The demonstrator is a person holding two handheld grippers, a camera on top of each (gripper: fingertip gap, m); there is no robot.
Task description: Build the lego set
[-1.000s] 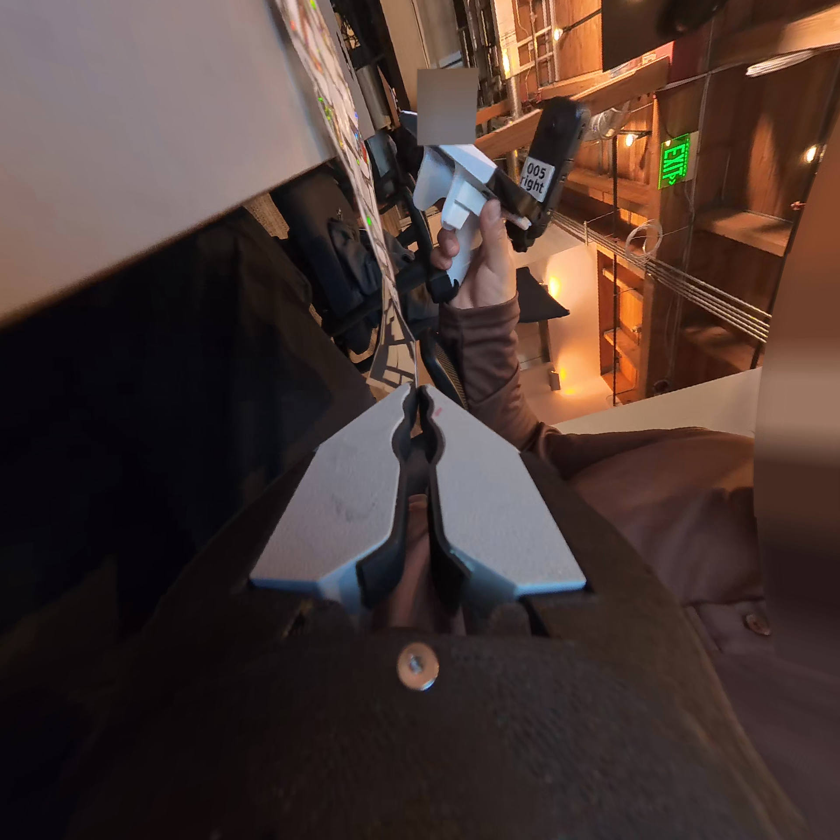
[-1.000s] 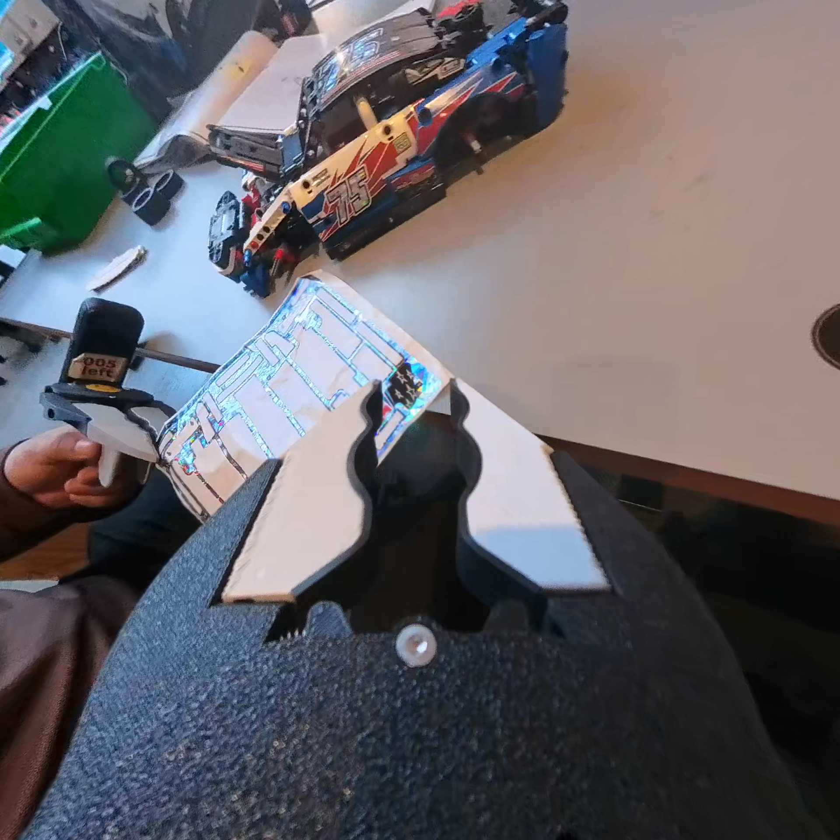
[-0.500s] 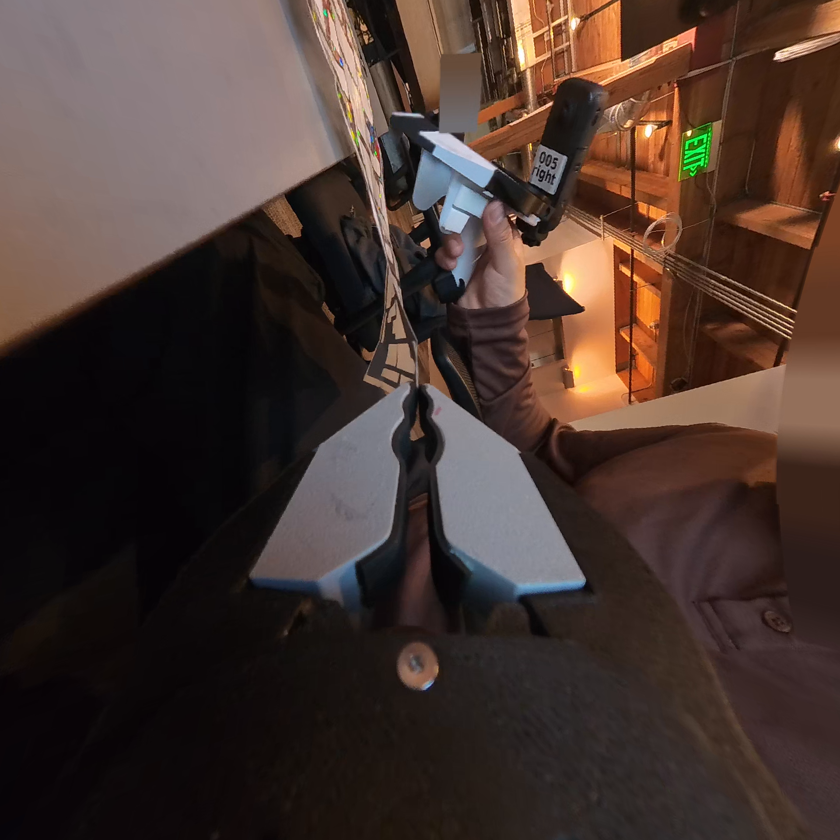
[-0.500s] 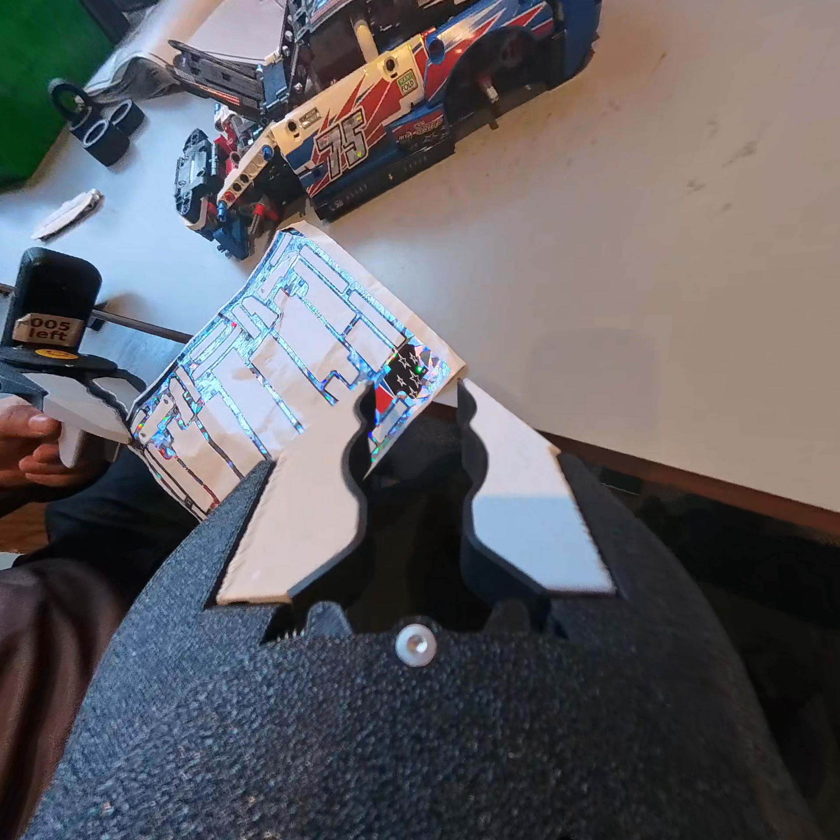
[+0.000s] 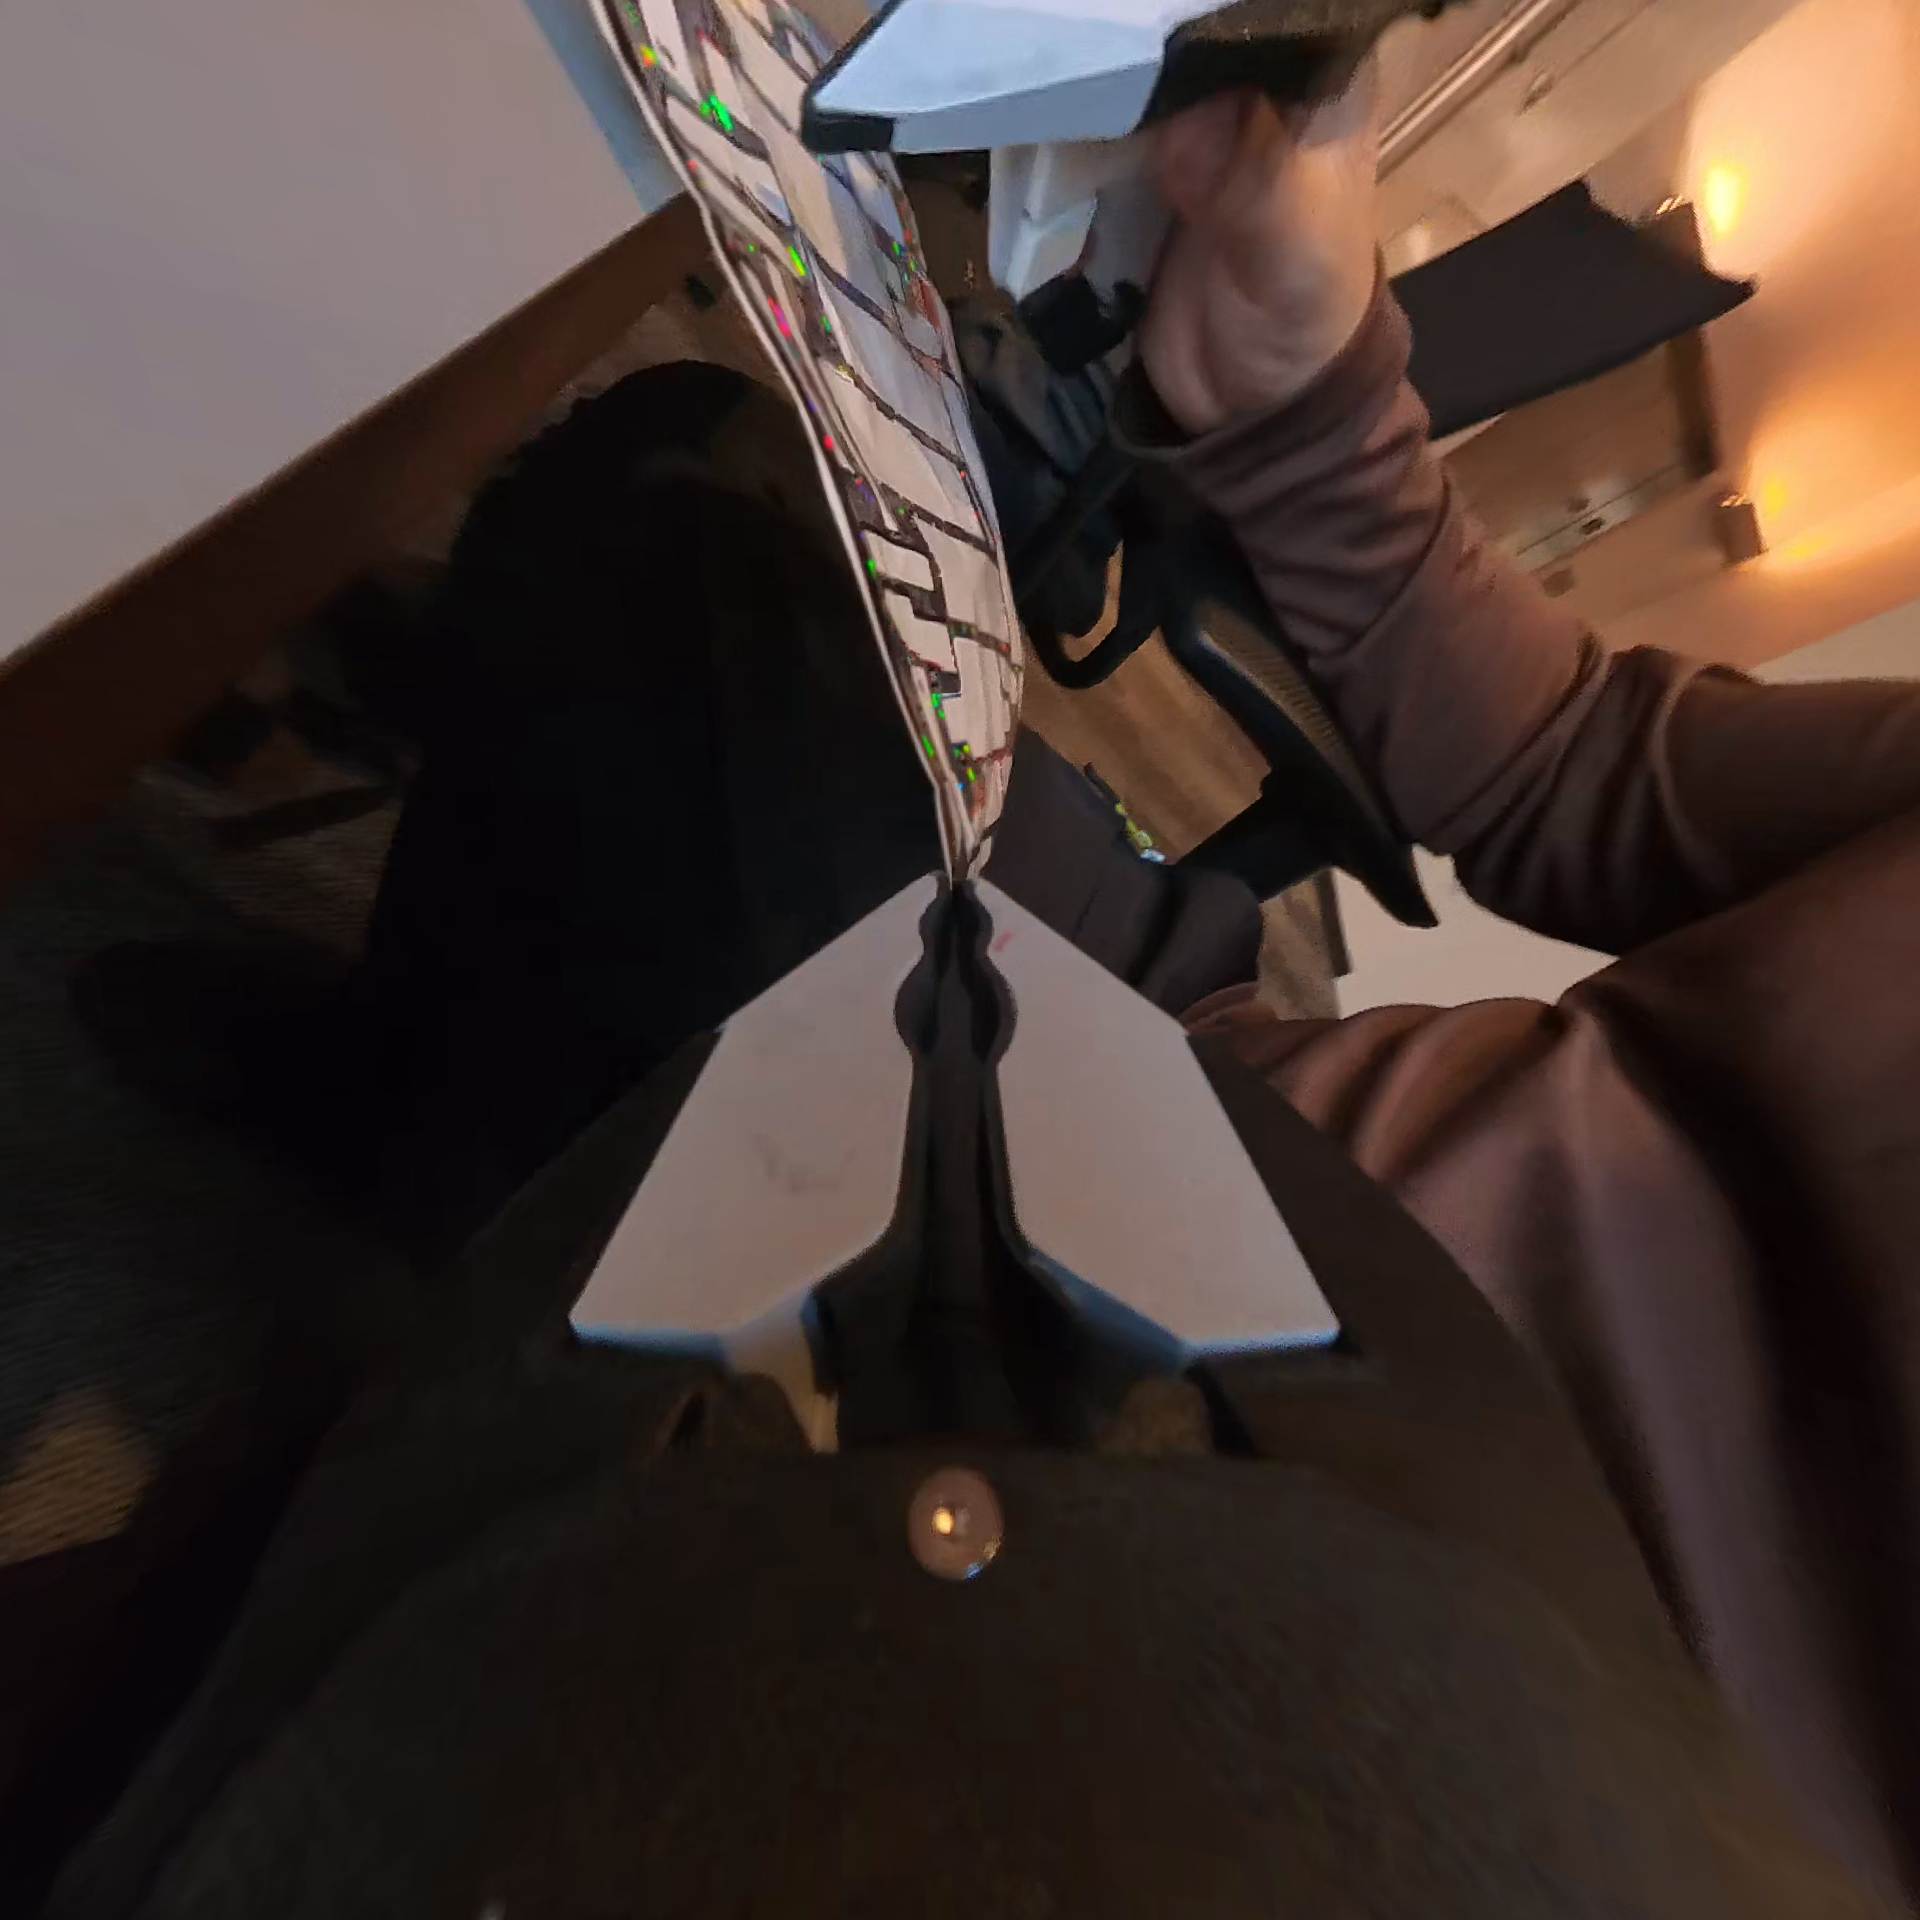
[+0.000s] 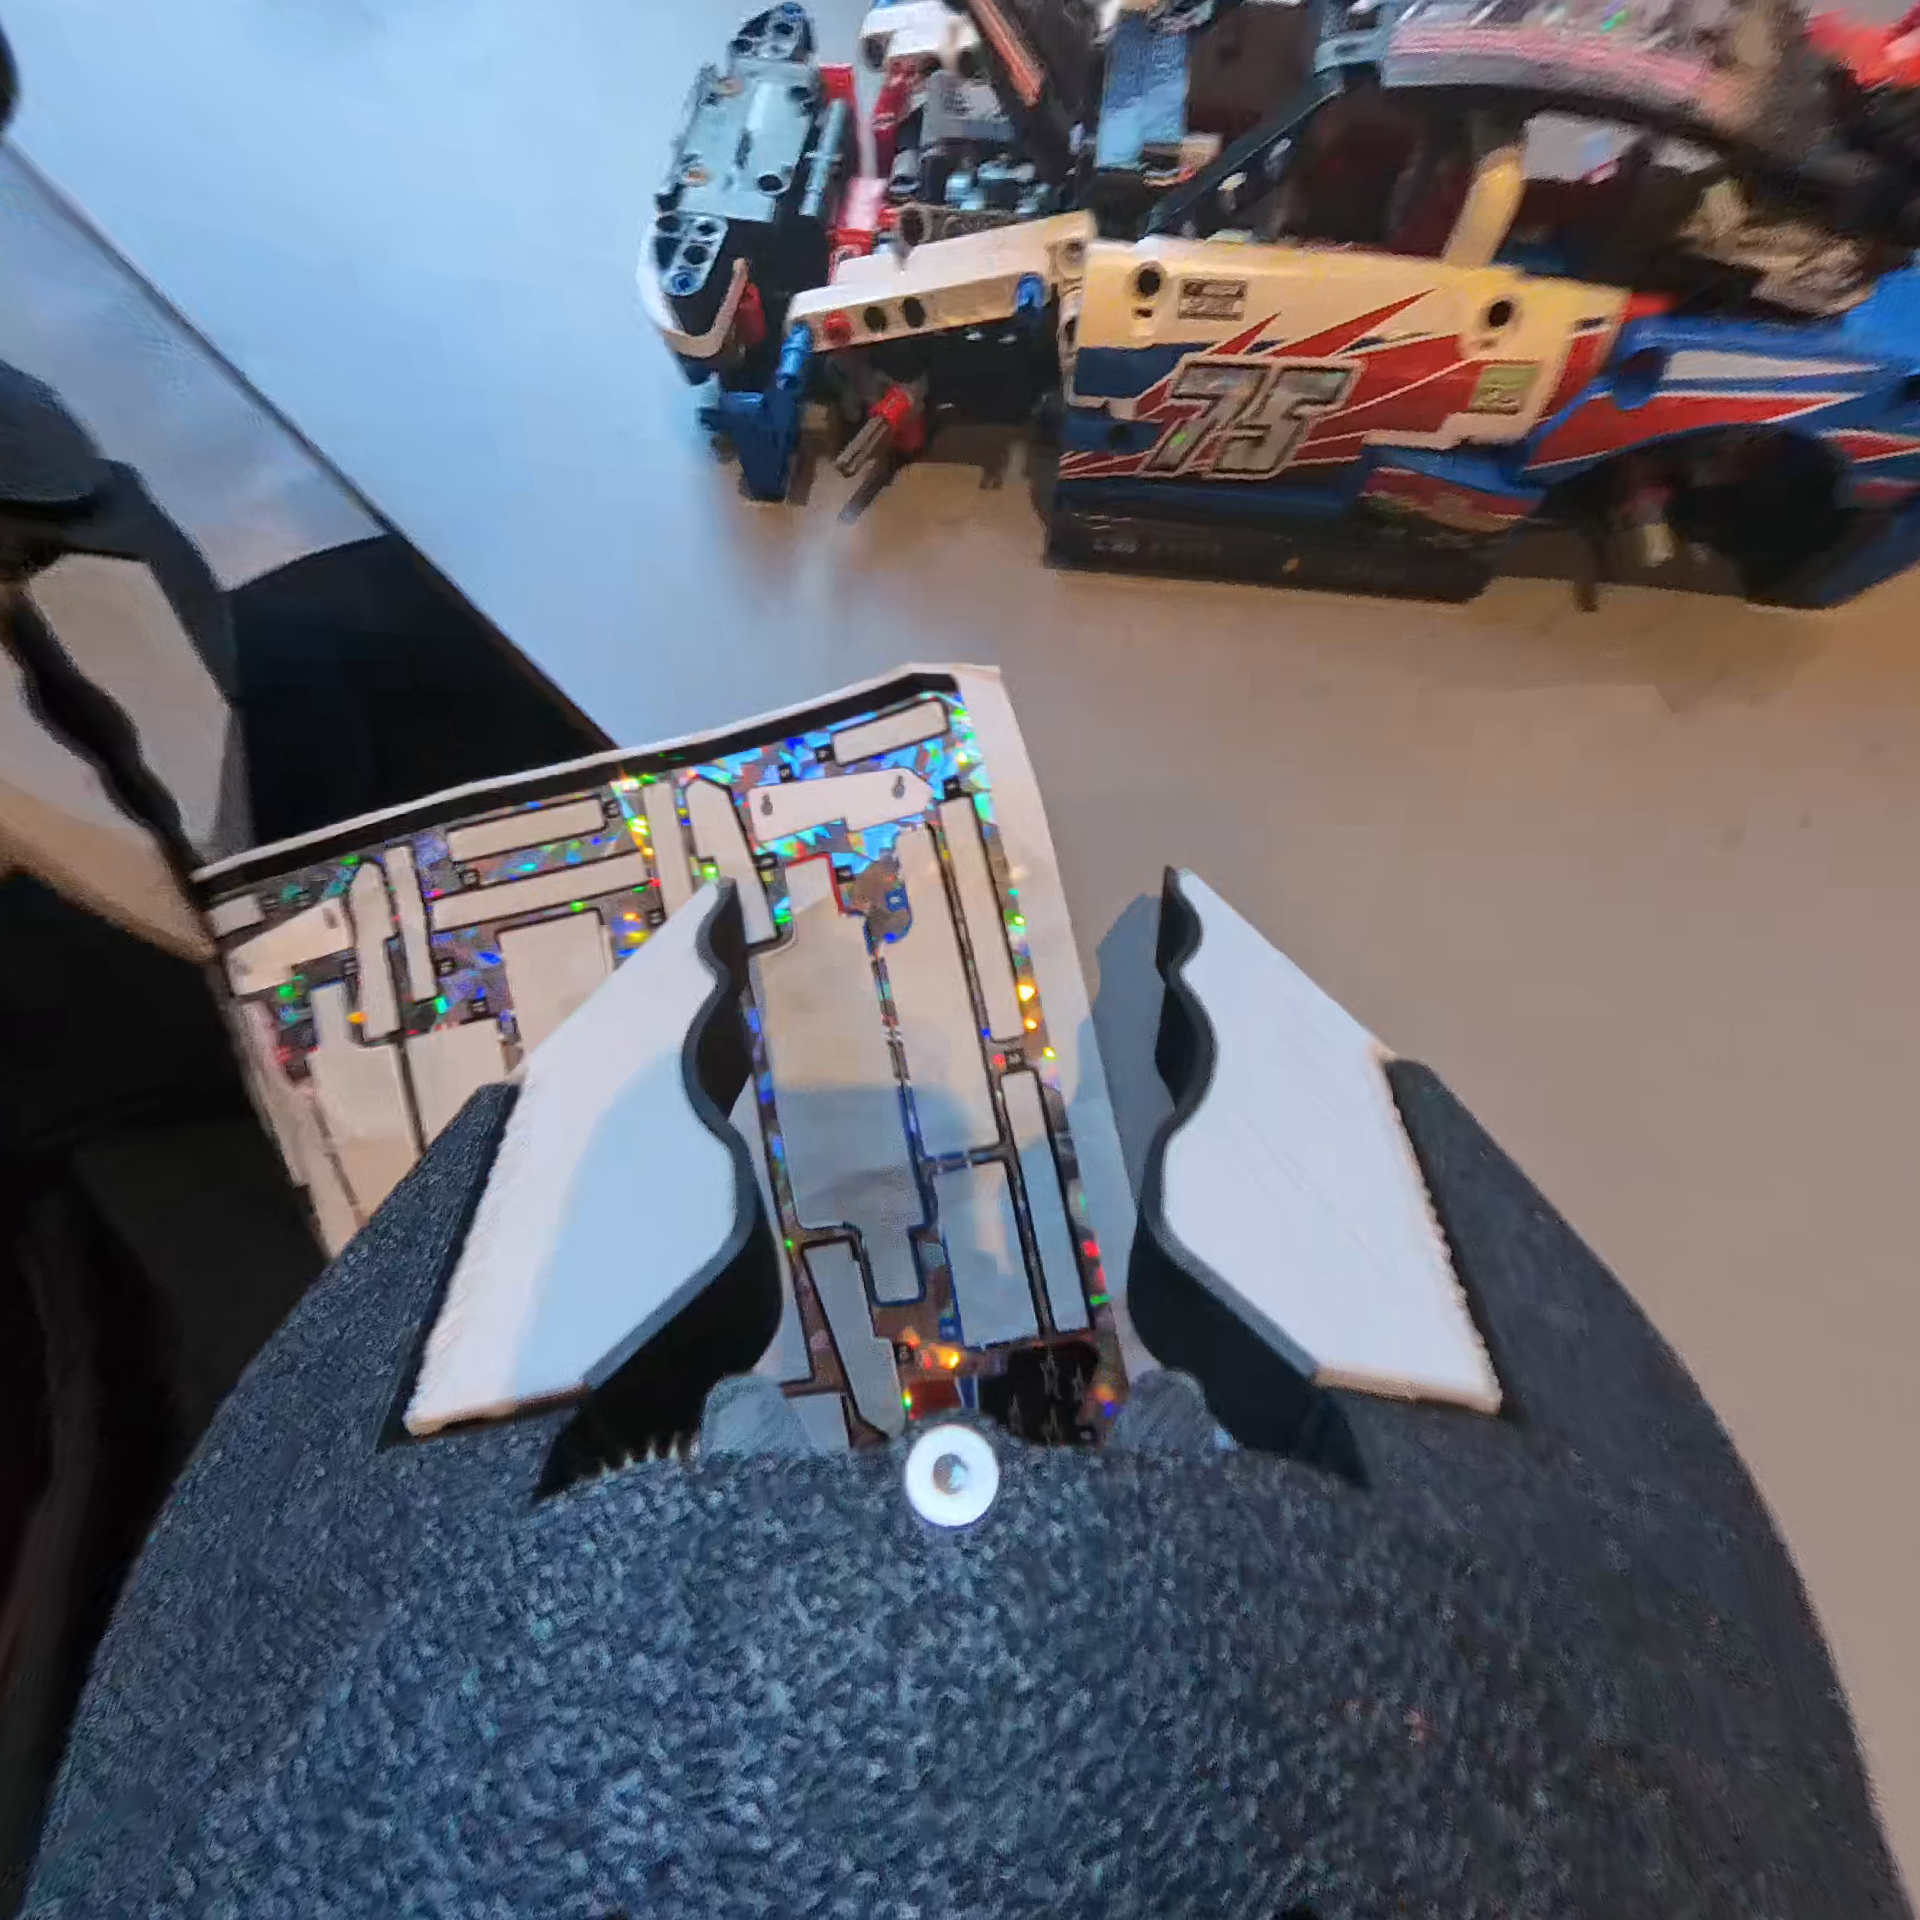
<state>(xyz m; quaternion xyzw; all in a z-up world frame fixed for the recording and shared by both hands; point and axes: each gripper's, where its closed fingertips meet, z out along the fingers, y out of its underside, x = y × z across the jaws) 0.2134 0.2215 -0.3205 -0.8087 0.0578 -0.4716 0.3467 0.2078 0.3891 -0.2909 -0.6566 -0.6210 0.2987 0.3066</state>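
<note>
A holographic sticker sheet (image 6: 520,935) with most stickers peeled off hangs over the table's front edge. My left gripper (image 5: 956,904) is shut on one corner of the sheet (image 5: 894,416), below the table edge. My right gripper (image 6: 951,888) is open, with its fingers on either side of the sheet's right part and just above it. The right gripper also shows at the top of the left wrist view (image 5: 987,62). The red, white and blue lego race car (image 6: 1299,395) stands on the table beyond the sheet, its front end unfinished.
The pale table (image 6: 1403,883) has bare surface to the right of the sheet. Its front edge (image 6: 312,499) runs diagonally at the left, with dark space below. A person's hand (image 5: 1247,260) and brown sleeve (image 5: 1455,623) hold the right gripper.
My right gripper has moved forward over the sheet and closer to the car, so the sheet now lies between its open fingers. My left gripper has kept its hold on the sheet's corner.
</note>
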